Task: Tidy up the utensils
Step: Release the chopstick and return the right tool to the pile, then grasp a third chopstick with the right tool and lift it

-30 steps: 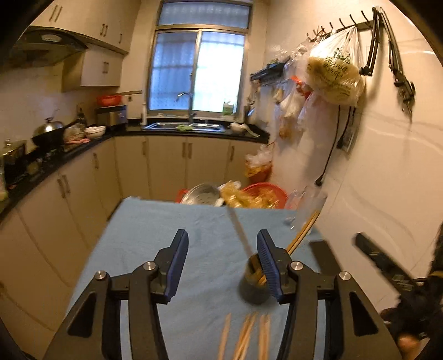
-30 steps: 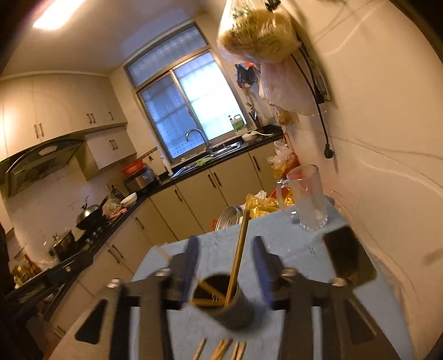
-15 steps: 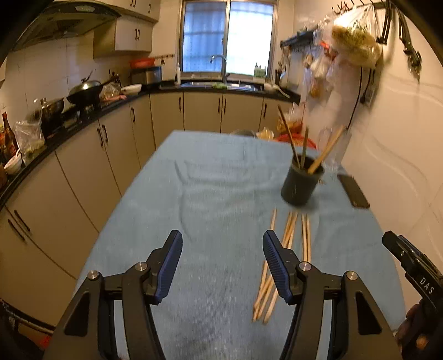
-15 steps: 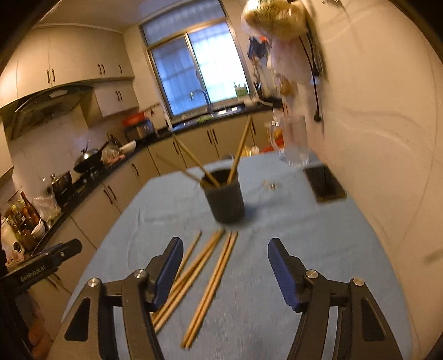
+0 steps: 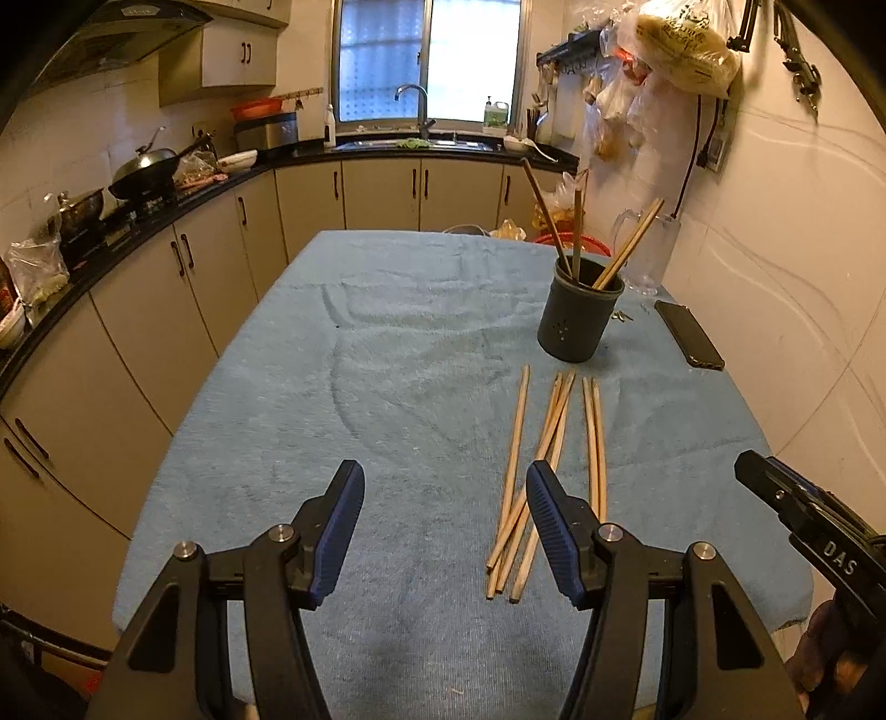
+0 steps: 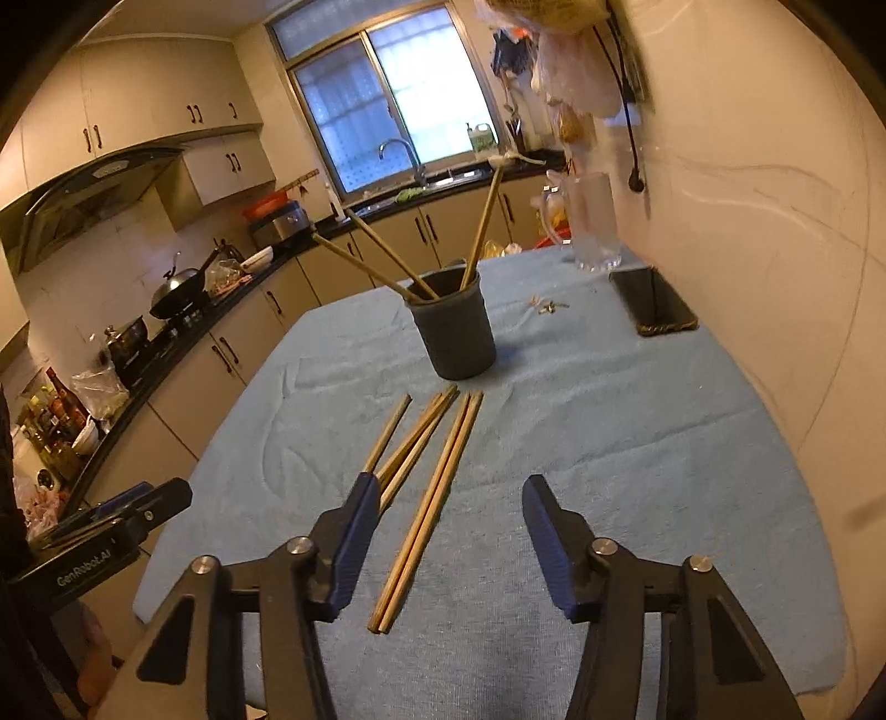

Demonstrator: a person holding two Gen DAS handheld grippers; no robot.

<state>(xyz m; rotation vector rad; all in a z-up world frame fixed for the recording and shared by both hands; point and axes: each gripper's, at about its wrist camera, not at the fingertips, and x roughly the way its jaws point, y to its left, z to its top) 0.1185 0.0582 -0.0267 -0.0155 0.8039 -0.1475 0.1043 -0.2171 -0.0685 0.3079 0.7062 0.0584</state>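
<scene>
Left wrist view: left tongs point(image 5: 444, 531) are held apart, empty, above the towel-covered bench point(image 5: 360, 387). Right tongs point(image 6: 449, 540) are closing with nothing yet pinched; two chopsticks lie between the jaws. Loose chopsticks point(image 5: 545, 443) lie touching, just before the holder point(image 5: 578, 313). Risk noted: several sticks could be pinched together and slip, or the holder knocked over.

Chopstick point(image 6: 391, 437) near ends hid behind left pad of right tongs point(image 6: 446, 529) (closing, nothing between), hanging bag point(image 6: 548, 11) cut off.
</scene>
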